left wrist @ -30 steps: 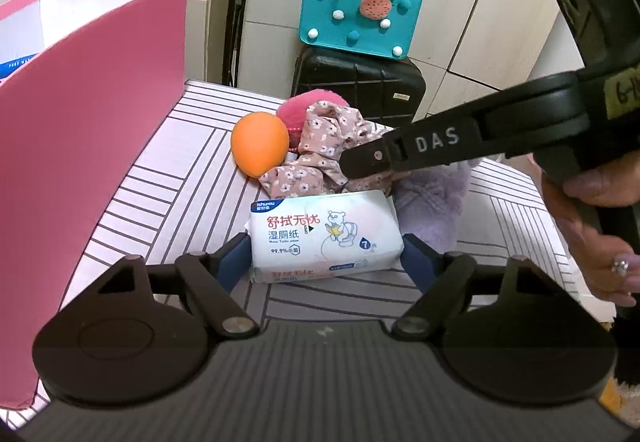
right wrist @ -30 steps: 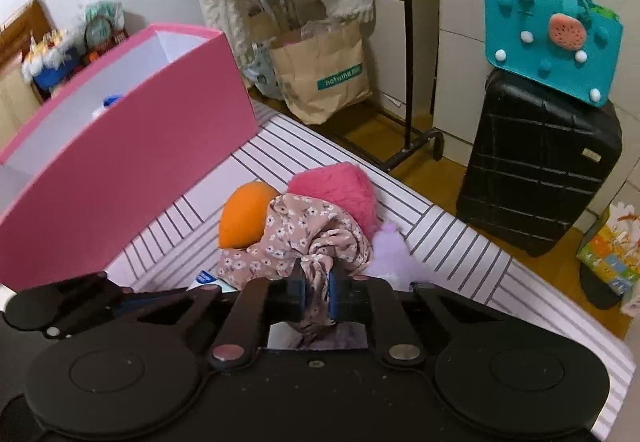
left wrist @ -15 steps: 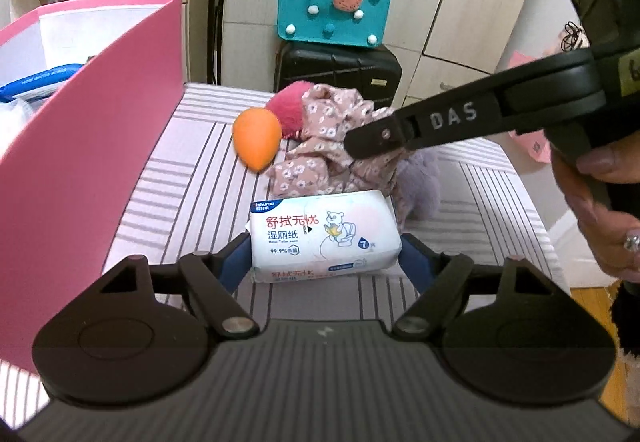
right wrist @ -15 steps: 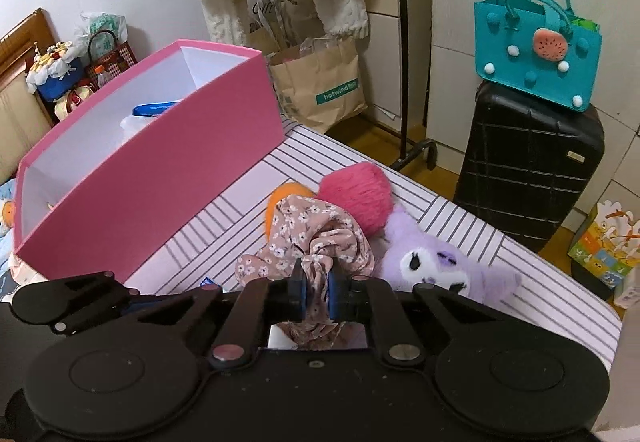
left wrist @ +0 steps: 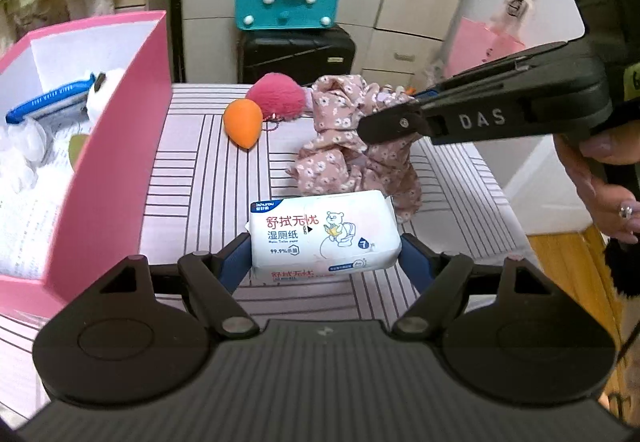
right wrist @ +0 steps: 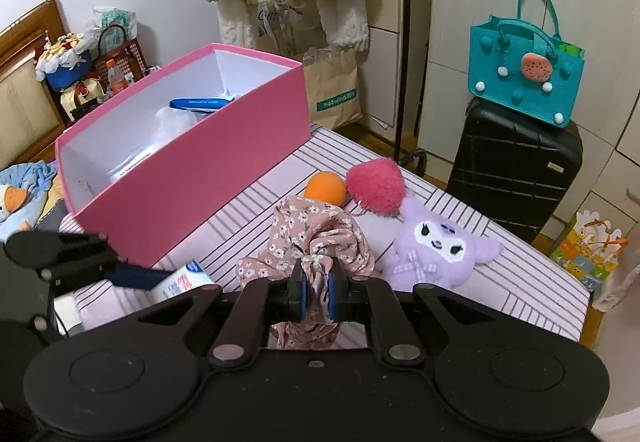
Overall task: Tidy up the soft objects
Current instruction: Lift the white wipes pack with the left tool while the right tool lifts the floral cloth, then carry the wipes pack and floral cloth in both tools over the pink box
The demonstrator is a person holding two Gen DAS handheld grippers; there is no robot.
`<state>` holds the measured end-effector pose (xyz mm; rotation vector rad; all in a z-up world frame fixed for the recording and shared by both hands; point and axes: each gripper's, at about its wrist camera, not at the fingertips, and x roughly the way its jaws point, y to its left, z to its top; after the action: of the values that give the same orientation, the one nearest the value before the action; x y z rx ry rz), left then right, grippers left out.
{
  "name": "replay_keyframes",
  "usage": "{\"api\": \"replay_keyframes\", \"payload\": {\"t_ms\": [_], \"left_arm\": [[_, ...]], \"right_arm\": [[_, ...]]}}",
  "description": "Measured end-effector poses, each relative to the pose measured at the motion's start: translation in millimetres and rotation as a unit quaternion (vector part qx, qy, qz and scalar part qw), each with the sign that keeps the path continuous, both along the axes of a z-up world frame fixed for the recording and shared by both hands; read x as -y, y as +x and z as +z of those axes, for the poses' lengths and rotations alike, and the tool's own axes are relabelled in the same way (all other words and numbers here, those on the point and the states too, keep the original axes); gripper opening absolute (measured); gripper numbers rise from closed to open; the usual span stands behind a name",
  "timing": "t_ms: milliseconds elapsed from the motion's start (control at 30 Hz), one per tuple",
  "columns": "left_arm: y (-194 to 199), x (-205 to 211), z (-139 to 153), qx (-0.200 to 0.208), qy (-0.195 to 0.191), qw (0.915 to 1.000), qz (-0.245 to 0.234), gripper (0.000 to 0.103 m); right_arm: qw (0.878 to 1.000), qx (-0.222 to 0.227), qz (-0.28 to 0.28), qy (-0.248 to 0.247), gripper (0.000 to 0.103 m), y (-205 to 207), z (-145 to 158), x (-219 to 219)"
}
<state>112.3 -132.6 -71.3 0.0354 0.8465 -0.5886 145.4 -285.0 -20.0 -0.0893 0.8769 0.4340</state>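
Observation:
My left gripper (left wrist: pixel 325 256) is shut on a white pack of wet wipes (left wrist: pixel 320 232), held above the striped table (left wrist: pixel 192 177). My right gripper (right wrist: pixel 316 292) is shut on a pink floral cloth (right wrist: pixel 316 238), which hangs bunched from its pads (right wrist: pixel 298 288); in the left wrist view that cloth (left wrist: pixel 340 145) dangles from the right gripper (left wrist: pixel 376 127) coming in from the right. An orange soft egg (left wrist: pixel 242 121), a pink fluffy ball (left wrist: pixel 276 99) and a purple plush toy (right wrist: pixel 438 248) lie on the table. The pink box (right wrist: pixel 208 169) stands to the left.
Inside the pink box (left wrist: pixel 116 145) lie a blue-and-white item (left wrist: pixel 52 101) and white soft things. A black suitcase (right wrist: pixel 516 165) with a teal bag (right wrist: pixel 524 61) stands past the table's far edge. A person's hand (left wrist: pixel 600 181) holds the right gripper's handle.
Both grippers have risen and pulled back with their loads. The floral cloth has lifted off the pile, baring the purple plush. More of the pink box's inside shows now.

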Motion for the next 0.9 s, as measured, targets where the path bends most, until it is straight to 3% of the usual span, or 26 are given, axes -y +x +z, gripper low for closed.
{"api": "replay_keyframes", "payload": {"t_ms": [500, 767, 900], "left_arm": [[-29, -51, 60, 0.013, 0.004, 0.9984, -0.054, 0.078], [-31, -91, 94, 0.021, 0.004, 0.9985, -0.051, 0.078], [-30, -122, 101, 0.020, -0.008, 0.9994, -0.026, 0.078]], "right_arm": [[1.000, 0.009, -0.009, 0.004, 0.012, -66, 41, -7], [0.999, 0.016, 0.022, 0.032, 0.012, -83, 71, -27], [0.997, 0.026, 0.054, 0.046, 0.012, -80, 82, -45]]}}
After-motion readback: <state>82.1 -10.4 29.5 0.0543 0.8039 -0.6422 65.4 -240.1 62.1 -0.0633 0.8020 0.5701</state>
